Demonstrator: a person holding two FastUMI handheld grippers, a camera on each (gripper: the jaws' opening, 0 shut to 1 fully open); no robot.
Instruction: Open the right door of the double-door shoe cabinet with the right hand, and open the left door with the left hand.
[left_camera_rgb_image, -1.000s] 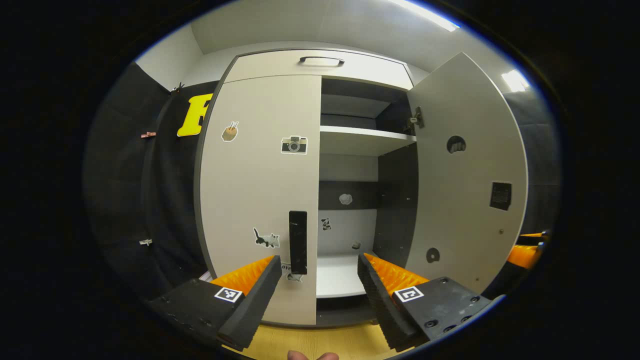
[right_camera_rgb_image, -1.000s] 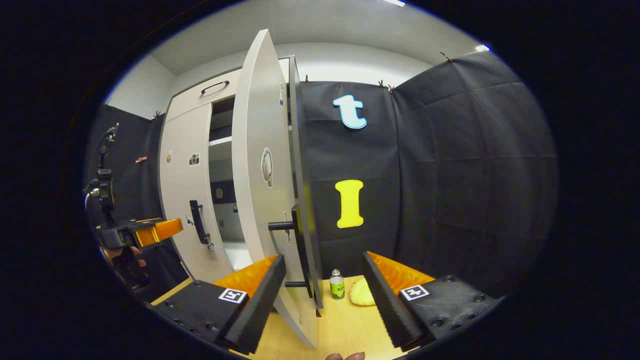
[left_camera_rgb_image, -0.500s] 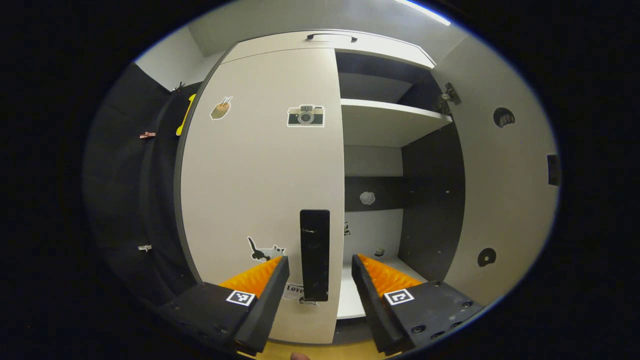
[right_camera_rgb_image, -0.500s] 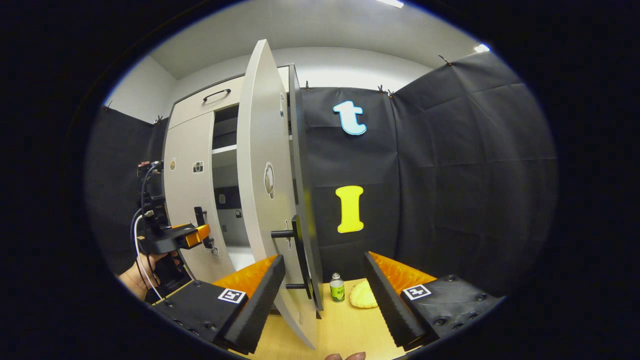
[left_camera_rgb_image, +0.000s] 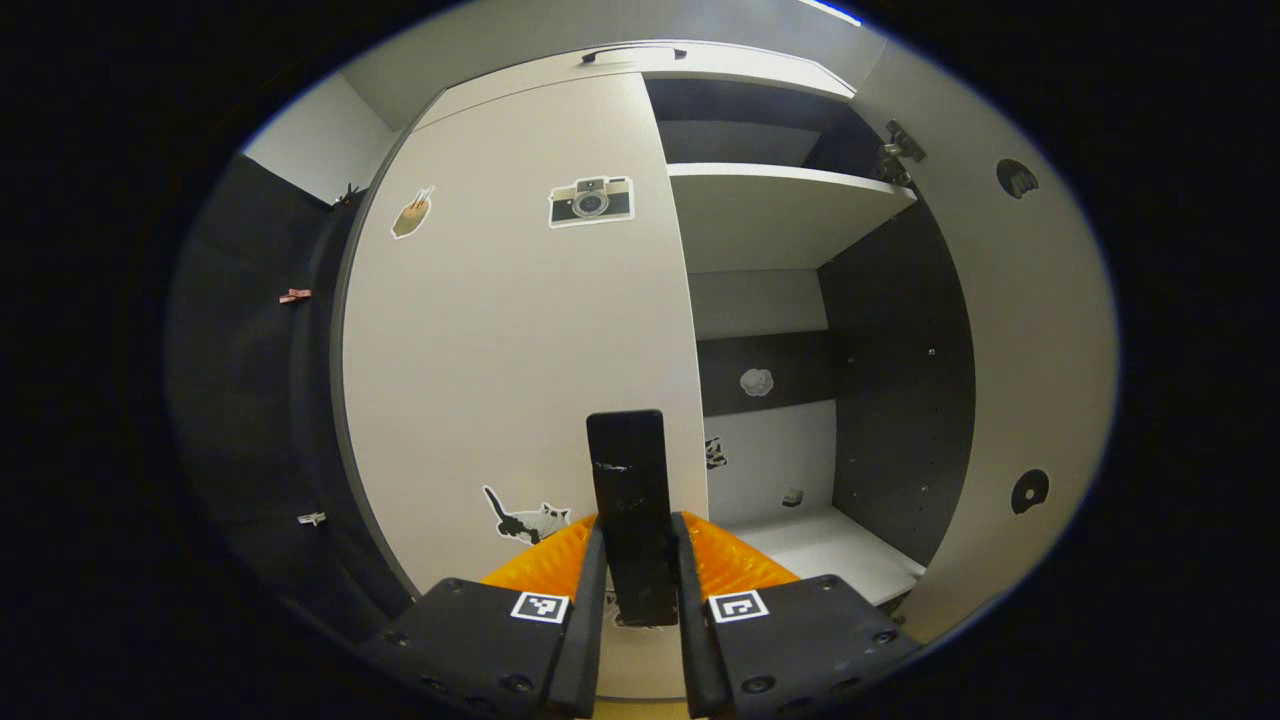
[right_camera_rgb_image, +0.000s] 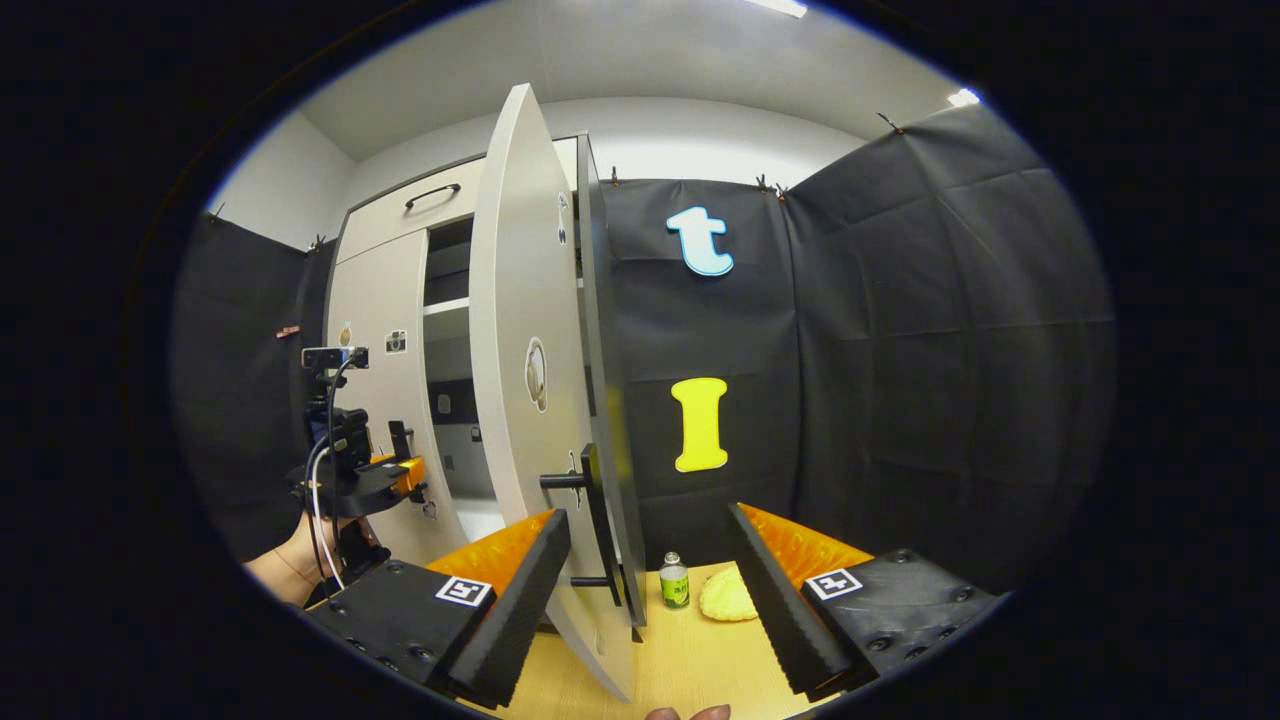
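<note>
In the left gripper view the grey left door (left_camera_rgb_image: 500, 330) stands closed, with stickers on it. My left gripper (left_camera_rgb_image: 637, 524) is shut on its black vertical handle (left_camera_rgb_image: 627, 460), one orange-backed finger on each side. The right door (left_camera_rgb_image: 1020, 340) stands swung open at the right, baring the white shelves (left_camera_rgb_image: 780, 200). In the right gripper view the open right door (right_camera_rgb_image: 520, 380) is seen nearly edge-on, its black handle (right_camera_rgb_image: 598, 520) just left of my right gripper (right_camera_rgb_image: 648, 522), which is open and holds nothing. The left gripper (right_camera_rgb_image: 385, 478) and a hand show at the left door (right_camera_rgb_image: 385, 380).
A drawer front with a black handle (left_camera_rgb_image: 632, 53) tops the cabinet. On the wooden floor (right_camera_rgb_image: 690, 650) beyond the right door stand a small green-labelled bottle (right_camera_rgb_image: 674, 582) and a yellow lumpy object (right_camera_rgb_image: 728, 596). Black cloth walls close in both sides.
My left gripper has moved in to the left door and shut on its handle. The right gripper has stayed open beside the open right door.
</note>
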